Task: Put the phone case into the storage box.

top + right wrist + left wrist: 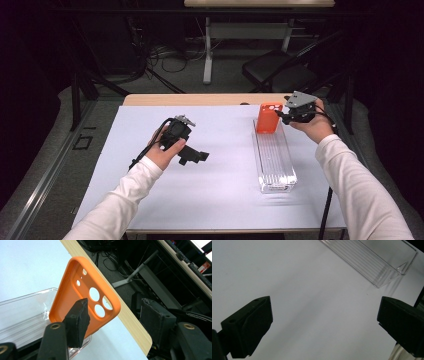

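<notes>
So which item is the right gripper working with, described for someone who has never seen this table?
On the white-covered table, find the long clear ribbed plastic tray on the right side. Standing at its far end, beside the right gripper, is an orange phone case, the only brightly coloured thing there, with round camera cutouts.

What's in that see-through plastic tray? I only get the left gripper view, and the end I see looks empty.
Observer: From the high view, an orange rubbery phone case stands on end at the far end of the clear ribbed plastic tray.
Operator: Is the other gripper squeezing it?
Observer: No. In the right gripper view the right gripper has its jaws open: one pad is in front of the case, and the other stands apart from it.
Operator: Where's my gripper then?
Observer: The left gripper is over the white table cover, left of the tray and apart from it.
</notes>
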